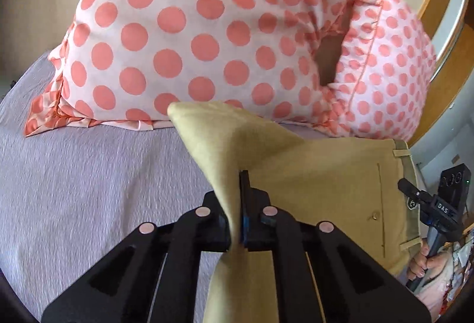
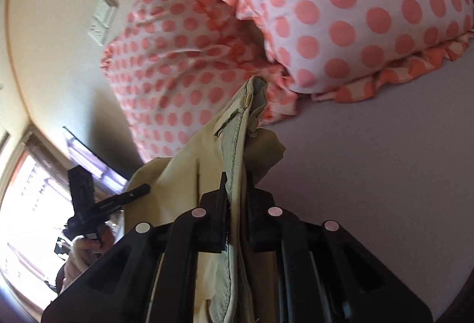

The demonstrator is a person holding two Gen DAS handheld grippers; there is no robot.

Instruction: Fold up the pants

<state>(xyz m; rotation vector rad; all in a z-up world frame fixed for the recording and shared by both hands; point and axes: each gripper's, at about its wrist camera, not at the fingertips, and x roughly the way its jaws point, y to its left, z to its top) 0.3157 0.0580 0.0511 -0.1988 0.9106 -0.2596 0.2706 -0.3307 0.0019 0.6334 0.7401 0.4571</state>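
1. My left claw (image 1: 238, 222) is pinching a gathered fold of the khaki pants (image 1: 311, 175); the cloth passes straight up between its two pads and fans out above them, so the jaws are pressed together on fabric, not spread

2. My right claw (image 2: 237, 219) is likewise pressed shut on the pants (image 2: 183, 163), gripping the waistband edge; I can see the grey inner lining and a belt loop rising just ahead of its fingers

3. The pants hang between the two claws, lifted off the lavender bedsheet (image 1: 89, 181). From the left claw the garment runs off to its right, where the back pocket with its button and the waistband show, ending near the right claw's handle and the hand (image 1: 426, 260) that holds it

4. The relation I judge the next move turns on: the long axis of the pants lies across from claw to claw, left claw at the leg side, right claw at the waist. Both hold equally, so neither is nearer; they must travel together

5. Ahead of both claws, near but not touching the cloth as far as I can tell, sit the polka-dot pillows (image 1: 183, 27). The open sheet lies below and to the left of the left claw, which looks the better place to lay the pants down

6. Risk, as I read it: the left pinch is a narrow bunch, which could slip if the span is pulled taut
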